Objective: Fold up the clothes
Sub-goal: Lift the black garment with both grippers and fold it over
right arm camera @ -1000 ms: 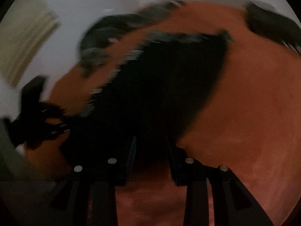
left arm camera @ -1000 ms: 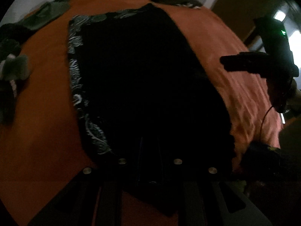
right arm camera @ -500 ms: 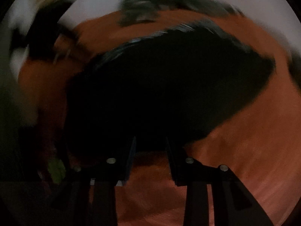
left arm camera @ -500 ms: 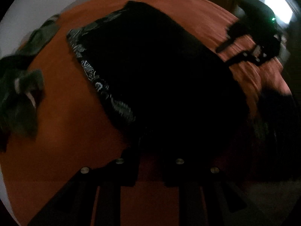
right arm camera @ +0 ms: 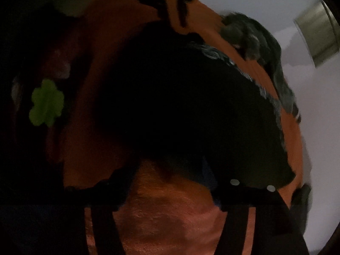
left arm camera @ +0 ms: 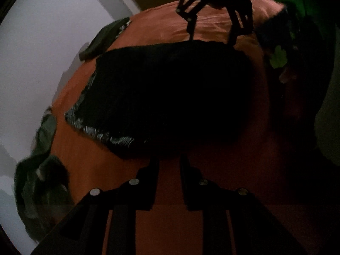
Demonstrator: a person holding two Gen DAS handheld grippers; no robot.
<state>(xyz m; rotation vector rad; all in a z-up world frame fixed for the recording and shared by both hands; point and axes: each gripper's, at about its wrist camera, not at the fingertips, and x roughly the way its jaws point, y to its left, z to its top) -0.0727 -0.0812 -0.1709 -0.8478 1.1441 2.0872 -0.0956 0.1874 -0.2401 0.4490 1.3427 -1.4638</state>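
Note:
A black garment [left arm camera: 170, 93] with a pale patterned border lies flat on the orange bed cover [left arm camera: 89, 165]. My left gripper [left arm camera: 169, 161] sits at its near edge. The jaws are opening; the gap shows orange cover, and the cloth's edge lies just past the fingertips. My right gripper [left arm camera: 212, 34] stands at the far edge with its fingers spread. In the right wrist view the garment [right arm camera: 191, 106] fills the middle. My right gripper [right arm camera: 172, 170] is opening wide, and the cloth's edge lies loose between its fingers. The left gripper [right arm camera: 170, 14] hangs at the garment's far end.
Dark green and grey clothes lie heaped at the bed's edge [left arm camera: 40, 174] and near its corner [left arm camera: 106, 36], and in the right wrist view [right arm camera: 259, 46]. A green leaf shape [left arm camera: 278, 57] shows on something dark beside the bed. A pale wall [left arm camera: 42, 53] lies beyond the bed's edge.
Both grippers rolled and swung across the bed. Their jaws, shut on the black garment's edge before, now stand wider with the cloth lying loose on the cover.

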